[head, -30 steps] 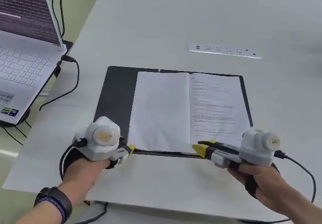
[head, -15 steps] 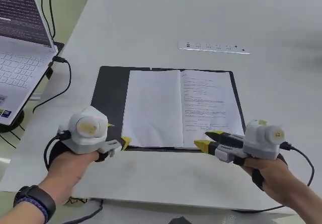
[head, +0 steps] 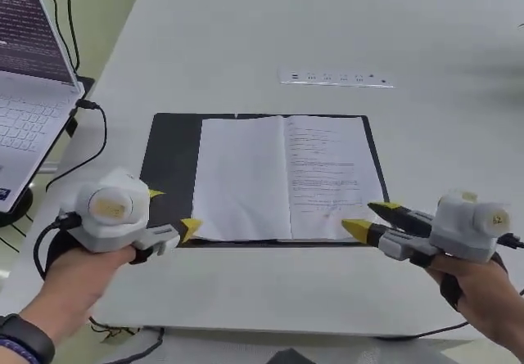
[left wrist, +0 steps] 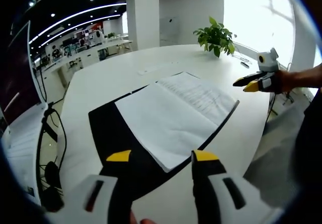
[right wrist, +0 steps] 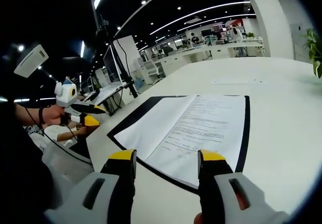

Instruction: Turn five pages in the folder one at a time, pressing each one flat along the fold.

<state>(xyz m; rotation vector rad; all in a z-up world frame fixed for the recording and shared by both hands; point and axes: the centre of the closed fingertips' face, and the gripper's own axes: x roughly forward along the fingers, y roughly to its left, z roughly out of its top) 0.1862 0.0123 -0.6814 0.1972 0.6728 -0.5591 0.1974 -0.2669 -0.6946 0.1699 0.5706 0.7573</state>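
A black folder (head: 168, 164) lies open on the white table, with a blank page (head: 241, 176) on its left side and a printed page (head: 326, 172) on its right. My left gripper (head: 173, 213) is open near the folder's front left corner, above the table. Open as well, my right gripper (head: 370, 218) hovers by the front right corner of the printed page. The folder (left wrist: 113, 128) spreads ahead of the left gripper (left wrist: 161, 156). In the right gripper view, the printed page (right wrist: 206, 126) lies just beyond the right gripper (right wrist: 166, 156). Neither holds anything.
A laptop (head: 29, 78) stands at the far left, with black cables (head: 86, 139) trailing off the table edge beside it. A socket strip (head: 336, 78) is set into the table behind the folder. A potted plant (left wrist: 216, 32) stands far off.
Both grippers have moved outward and away from the folder's front edge, the left one to the left, the right one to the right. The camera has shifted too.
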